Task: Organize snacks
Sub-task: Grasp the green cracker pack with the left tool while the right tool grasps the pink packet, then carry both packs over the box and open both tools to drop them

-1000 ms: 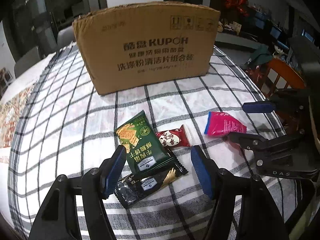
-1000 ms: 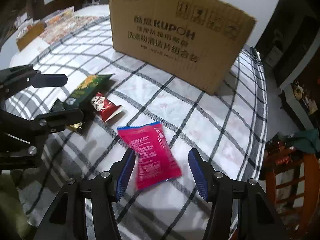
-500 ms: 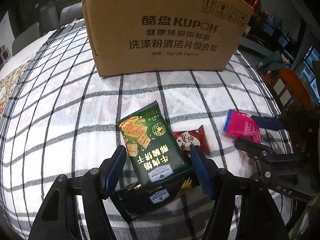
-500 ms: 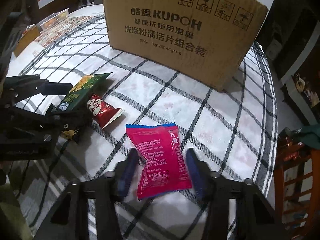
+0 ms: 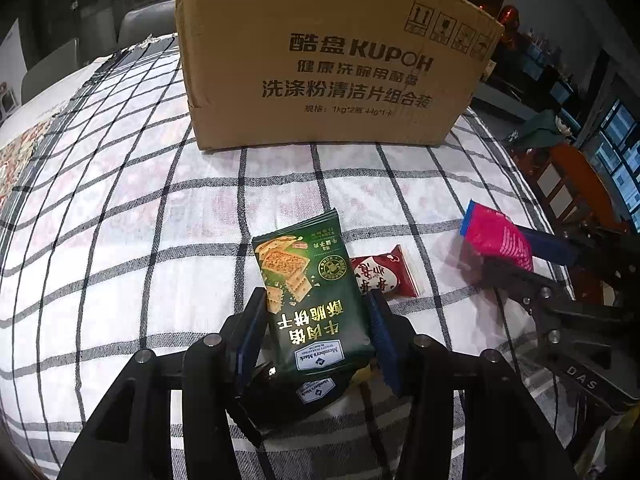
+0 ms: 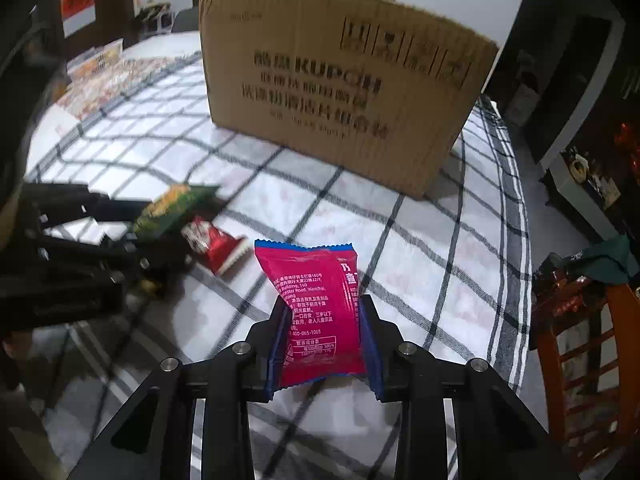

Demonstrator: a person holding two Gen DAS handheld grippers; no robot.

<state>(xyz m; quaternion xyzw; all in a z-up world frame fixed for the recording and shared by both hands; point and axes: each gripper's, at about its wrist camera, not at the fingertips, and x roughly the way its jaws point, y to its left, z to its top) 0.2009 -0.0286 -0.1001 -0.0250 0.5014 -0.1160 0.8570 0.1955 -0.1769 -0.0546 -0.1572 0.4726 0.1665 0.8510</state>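
My left gripper (image 5: 316, 332) is shut on a green cracker packet (image 5: 310, 296), with a black packet (image 5: 288, 396) under it between the fingers. A small red snack (image 5: 382, 274) lies on the checked cloth just right of it. My right gripper (image 6: 324, 340) is shut on a pink snack packet (image 6: 320, 312) and holds it slightly above the cloth; it also shows in the left wrist view (image 5: 496, 238). A large cardboard box (image 5: 332, 60) stands at the back. In the right wrist view, the green packet (image 6: 172, 208) and red snack (image 6: 214, 246) lie to the left.
The checked tablecloth (image 5: 120, 220) covers a round table. A wooden chair (image 6: 580, 360) stands past the right edge. Papers and packets (image 6: 100, 76) lie at the far left of the table. The left gripper's body (image 6: 60, 264) fills the left of the right wrist view.
Both grippers have moved forward and closed: the left on the green cracker packet, the right on the pink packet, which is now raised off the cloth.
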